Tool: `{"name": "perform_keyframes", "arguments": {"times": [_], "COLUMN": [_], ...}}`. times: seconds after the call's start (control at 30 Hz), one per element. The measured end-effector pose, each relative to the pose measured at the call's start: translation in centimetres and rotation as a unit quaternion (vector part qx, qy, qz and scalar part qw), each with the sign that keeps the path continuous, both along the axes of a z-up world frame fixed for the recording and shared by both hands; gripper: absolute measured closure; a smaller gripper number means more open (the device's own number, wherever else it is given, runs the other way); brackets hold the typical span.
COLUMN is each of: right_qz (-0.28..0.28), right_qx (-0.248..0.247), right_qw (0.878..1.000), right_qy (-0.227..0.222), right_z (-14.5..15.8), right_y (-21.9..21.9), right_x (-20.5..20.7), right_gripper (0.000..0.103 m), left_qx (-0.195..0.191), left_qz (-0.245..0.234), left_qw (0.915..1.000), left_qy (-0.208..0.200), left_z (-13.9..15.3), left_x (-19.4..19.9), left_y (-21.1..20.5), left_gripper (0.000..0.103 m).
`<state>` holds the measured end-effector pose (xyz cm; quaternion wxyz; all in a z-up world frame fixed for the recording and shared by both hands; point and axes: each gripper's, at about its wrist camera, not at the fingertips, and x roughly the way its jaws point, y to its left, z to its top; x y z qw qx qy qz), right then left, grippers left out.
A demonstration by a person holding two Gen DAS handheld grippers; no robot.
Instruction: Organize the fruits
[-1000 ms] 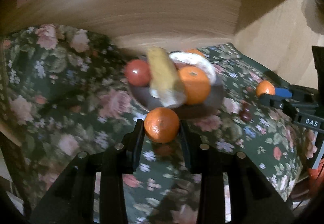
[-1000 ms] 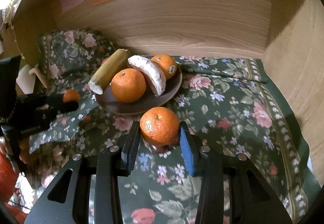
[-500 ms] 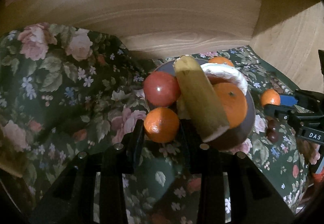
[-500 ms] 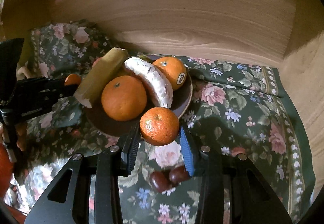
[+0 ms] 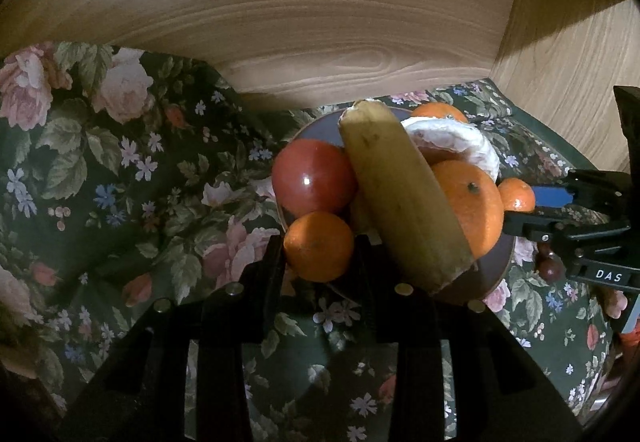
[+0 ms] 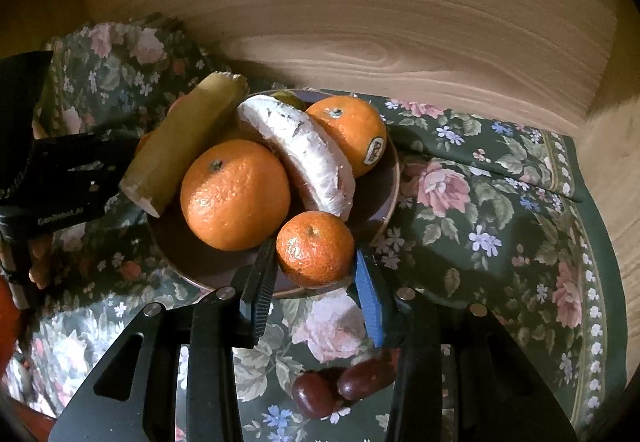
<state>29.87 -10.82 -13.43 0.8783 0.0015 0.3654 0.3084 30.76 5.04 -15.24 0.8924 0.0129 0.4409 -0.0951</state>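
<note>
A brown plate [image 6: 390, 178] on the floral cloth holds a big orange [image 6: 235, 194], a stickered orange [image 6: 352, 132], a yellow banana piece [image 6: 184, 142], a white peeled piece [image 6: 304, 154] and a red tomato [image 5: 312, 178]. My left gripper [image 5: 319, 248] is shut on a small mandarin [image 5: 319, 246] at the plate's near left rim [image 5: 496, 274]. My right gripper [image 6: 316, 270] is shut on another mandarin [image 6: 315, 248] over the plate's near edge; it also shows in the left wrist view [image 5: 517, 195].
Two dark red grapes [image 6: 344, 386] lie on the cloth [image 6: 500, 210] under my right gripper. Wooden walls [image 6: 400, 22] close the back and right. The cloth bunches up at the left [image 5: 80, 146].
Both grippers have moved in toward the plate with their mandarins, which now hang at or over its rim. The grapes have slid beneath the right gripper.
</note>
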Motion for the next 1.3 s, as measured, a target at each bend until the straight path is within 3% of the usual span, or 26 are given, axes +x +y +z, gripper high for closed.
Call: {"name": "perform_keyframes", "arguments": {"times": [0.2, 0.27, 0.33, 0.37, 0.9, 1.1, 1.3], "right_qz": [0.0, -0.001, -0.005, -0.008, -0.062, -0.082, -0.075], "right_qx": [-0.011, -0.014, -0.01, -0.008, 0.01, 0.012, 0.019], "right_qw": [1.0, 1.0, 1.0, 1.0, 0.997, 0.996, 0.997], "right_qy": [0.001, 0.0, -0.006, -0.013, -0.046, -0.033, -0.006], "right_z": [-0.2, -0.2, 0.0, 0.2, 1.5, 0.3, -1.8], "right_y": [0.3, 0.3, 0.4, 0.2, -5.1, -7.3, -7.7], "right_x": [0.4, 0.3, 0.3, 0.1, -3.2, -4.2, -4.8], "right_gripper": [0.067, 0.061, 0.046, 0.046, 0.045, 0.045, 0.046], "left_qx": [0.003, 0.004, 0.004, 0.003, 0.004, -0.003, -0.017], "left_qz": [0.006, 0.012, 0.018, 0.019, 0.042, 0.033, 0.026], "left_qw": [1.0, 0.9999, 0.9998, 0.9998, 0.9975, 0.9972, 0.9983], "left_qy": [0.001, -0.002, -0.009, -0.01, -0.057, -0.067, -0.049], "left_z": [0.0, 0.1, 0.3, 0.4, 4.4, 5.0, 4.2], "left_x": [0.0, -0.2, -0.6, -0.7, -5.6, -7.6, -8.4], "left_y": [0.2, 0.5, 0.7, 0.7, 1.3, 0.2, -1.1], "left_gripper": [0.06, 0.056, 0.051, 0.051, 0.051, 0.05, 0.051]}}
